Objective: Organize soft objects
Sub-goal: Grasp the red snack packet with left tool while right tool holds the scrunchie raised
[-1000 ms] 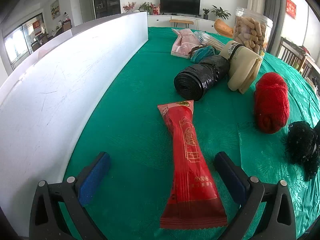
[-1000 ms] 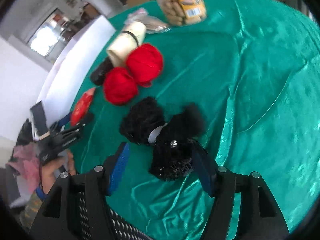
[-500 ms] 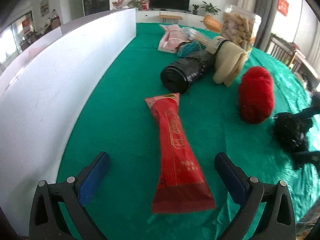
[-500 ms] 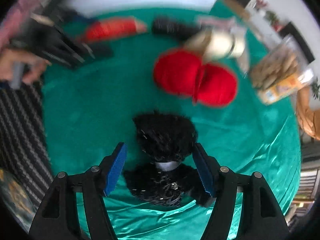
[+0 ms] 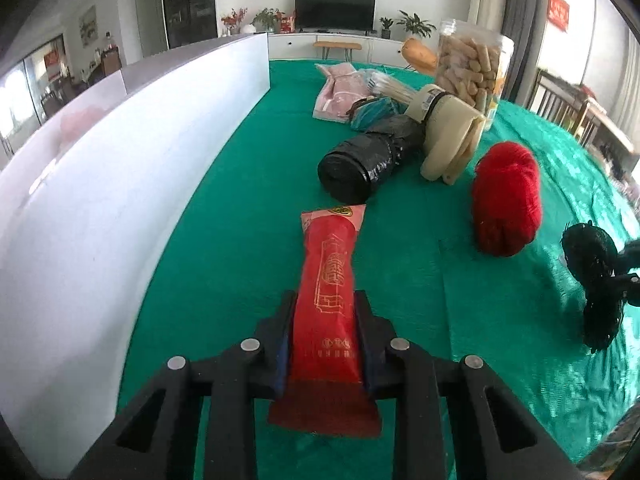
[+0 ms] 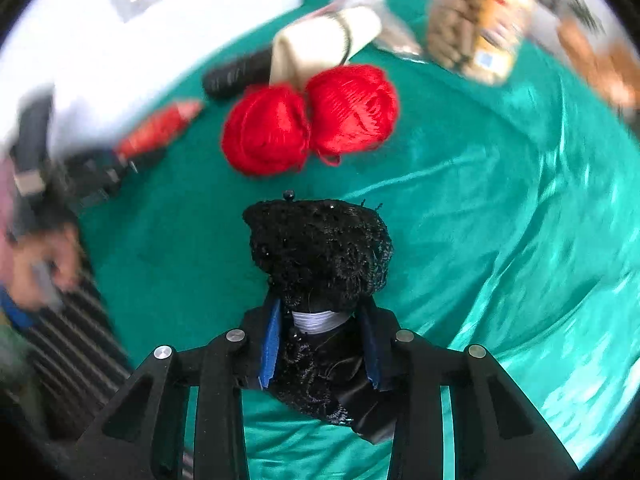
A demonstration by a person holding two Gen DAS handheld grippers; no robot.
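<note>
A long red packet (image 5: 330, 264) lies on the green tablecloth (image 5: 240, 220), and my left gripper (image 5: 324, 300) is shut on its near half. In the right wrist view a black lace bundle (image 6: 320, 248) with a white band sits between the blue pads (image 6: 270, 344). My right gripper (image 6: 322, 316) is closing on it, and the pads touch its sides. The same bundle (image 5: 592, 252) shows at the right edge of the left wrist view. Two red yarn balls (image 6: 266, 128) (image 6: 354, 108) rest side by side just beyond it.
A white board (image 5: 120, 160) walls the table's left side. Behind the packet lie a black bag roll (image 5: 368, 160), a beige rolled cloth (image 5: 450, 140), a teal pouch (image 5: 376, 108), a pink packet (image 5: 340, 90) and a biscuit jar (image 5: 468, 68). A person's hand (image 6: 44, 264) shows blurred.
My left gripper's jaws have gone from wide open to shut on the red packet. The right jaws have drawn in against the black lace bundle, and that gripper has rolled.
</note>
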